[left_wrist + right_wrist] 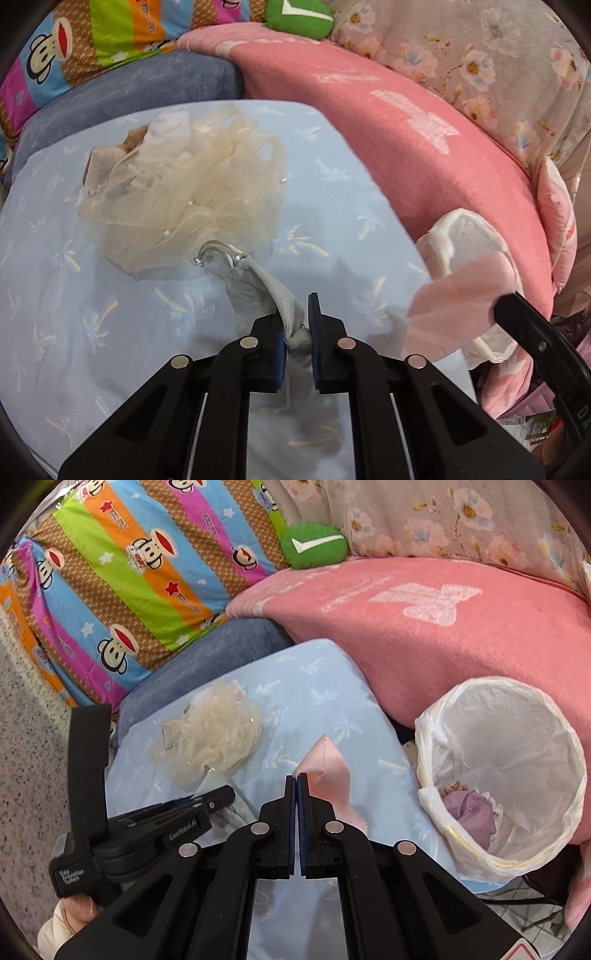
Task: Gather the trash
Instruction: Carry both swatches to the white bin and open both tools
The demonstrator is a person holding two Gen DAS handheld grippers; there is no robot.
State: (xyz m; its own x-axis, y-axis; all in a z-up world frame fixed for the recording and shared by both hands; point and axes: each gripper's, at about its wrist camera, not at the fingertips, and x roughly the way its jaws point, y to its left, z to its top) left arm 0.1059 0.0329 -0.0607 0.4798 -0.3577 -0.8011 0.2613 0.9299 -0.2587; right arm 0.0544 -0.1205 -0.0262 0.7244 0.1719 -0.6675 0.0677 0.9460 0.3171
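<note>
1. Your left claw (297, 325) has its blue-padded jaws drawn nearly together on a limp grey fabric pouch (258, 291). The pouch is soft and creased, with a silvery metallic cord looped at its far end.
2. That far end lies just beside a cream tulle bundle (184, 184), a frothy, gauzy, rounded mass dotted with small pearl-like beads, resting on the pale blue sheet (74, 295).
3. The sheet is smooth and thin, printed with faint palm-like motifs.
4. Your right claw (297, 781) is fully closed, its jaws pinching the upper edge of a pink satin scrap (328, 771). The scrap is glossy, roughly triangular, with a pinked, zigzag edge, and hangs above the sheet.
5. To the right stands the round trash bin (428, 775), lined with a translucent, crinkled white plastic bag. A crumpled lilac piece (469, 812) lies inside it.
6. Behind the bin lies a fuzzy pink blanket (443, 646) with a white bow pattern, and beyond it a striped cartoon-monkey pillow (122, 590).
</note>
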